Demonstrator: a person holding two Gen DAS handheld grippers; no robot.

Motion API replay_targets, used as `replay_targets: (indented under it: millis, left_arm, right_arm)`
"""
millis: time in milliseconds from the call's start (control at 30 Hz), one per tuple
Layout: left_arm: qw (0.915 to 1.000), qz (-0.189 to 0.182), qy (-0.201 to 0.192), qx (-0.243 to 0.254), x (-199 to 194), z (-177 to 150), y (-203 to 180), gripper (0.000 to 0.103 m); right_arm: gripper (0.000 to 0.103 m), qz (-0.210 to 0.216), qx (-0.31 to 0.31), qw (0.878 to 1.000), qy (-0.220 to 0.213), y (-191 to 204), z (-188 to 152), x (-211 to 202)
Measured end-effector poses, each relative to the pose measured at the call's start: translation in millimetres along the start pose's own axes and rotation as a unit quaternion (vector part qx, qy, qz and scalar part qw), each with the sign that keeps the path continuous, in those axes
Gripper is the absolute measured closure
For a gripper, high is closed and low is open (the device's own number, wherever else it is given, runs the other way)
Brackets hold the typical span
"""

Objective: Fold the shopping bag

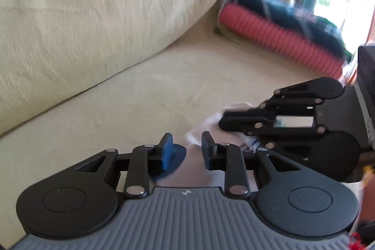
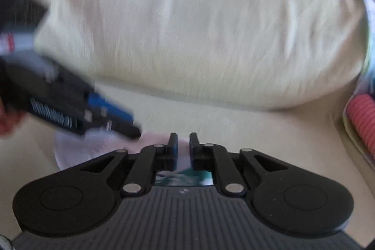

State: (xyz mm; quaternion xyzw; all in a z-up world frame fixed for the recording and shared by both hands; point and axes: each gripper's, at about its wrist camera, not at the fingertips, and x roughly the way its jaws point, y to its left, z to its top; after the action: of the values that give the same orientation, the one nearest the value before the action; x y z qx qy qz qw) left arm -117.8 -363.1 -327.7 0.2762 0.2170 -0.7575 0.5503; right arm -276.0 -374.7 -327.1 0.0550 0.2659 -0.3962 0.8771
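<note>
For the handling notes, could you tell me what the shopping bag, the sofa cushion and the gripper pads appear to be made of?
Shopping bag: thin, pale, softly creased sheet, probably plastic film or light nonwoven; blur leaves it open. Sofa cushion: cream woven upholstery with a short brushed nap, matte. Pads on the left gripper: the blue pad looks like matte rubber or foam on black plastic fingers.

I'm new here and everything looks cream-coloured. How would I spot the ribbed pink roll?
Start at the big cream back cushion of the sofa and follow the seat to its far end. There the ribbed pink roll lies under dark teal fabric; it is the only bright, ridged, tube-shaped thing there.
</note>
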Motion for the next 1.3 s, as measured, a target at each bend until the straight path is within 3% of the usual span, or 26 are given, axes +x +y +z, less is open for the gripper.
replay_targets:
  millis: [133, 300, 367, 400, 467, 533, 667, 767, 867, 1033, 1300]
  left_arm:
    - [0.9998, 0.005, 0.017, -0.007, 1, 9, 0, 0.070]
    - [0.9966, 0.077, 0.025, -0.016, -42, 29, -12, 0.071]
    - [0.9972, 0.067, 0.028, -0.015, -45, 28, -18, 0.071]
    - [0.9960, 0.073, 0.051, -0.010, -36, 24, -22, 0.071]
    - [0.9945, 0.089, 0.054, 0.001, -22, 15, -25, 0.071]
    - [0.9935, 0.091, 0.051, -0.046, -15, 12, -16, 0.073]
    - [0.9911, 0.102, 0.063, -0.057, -9, 15, -10, 0.073]
    - [0.9901, 0.101, 0.057, -0.079, -8, 10, -4, 0.073]
    - [0.9893, 0.113, 0.056, -0.073, -6, 10, -9, 0.076]
    - [0.9895, 0.111, 0.056, -0.075, -2, 7, -15, 0.077]
    - [0.9847, 0.132, 0.057, -0.099, -4, 12, -18, 0.077]
  right_arm:
    - [0.099, 0.028, 0.033, 0.999, 0.008, -6, -2, 5]
    - [0.099, 0.047, 0.056, 0.997, 0.028, -20, 0, 4]
    - [0.099, 0.052, 0.060, 0.996, 0.033, -23, -1, 0]
    - [0.099, 0.052, 0.058, 0.996, 0.034, -21, -4, 0]
    - [0.099, 0.054, 0.054, 0.996, 0.040, -18, -4, 1]
    - [0.099, 0.055, 0.046, 0.996, 0.044, -17, -1, 8]
    - [0.101, 0.064, 0.046, 0.995, 0.057, -20, 15, 22]
    - [0.097, 0.049, 0.088, 0.994, 0.032, -34, 31, -2]
    - [0.096, 0.042, 0.092, 0.995, 0.013, -30, 30, -21]
    - [0.099, 0.031, 0.066, 0.997, 0.024, -13, -1, -5]
    - [0.103, 0.066, 0.109, 0.990, 0.065, -33, 10, 13]
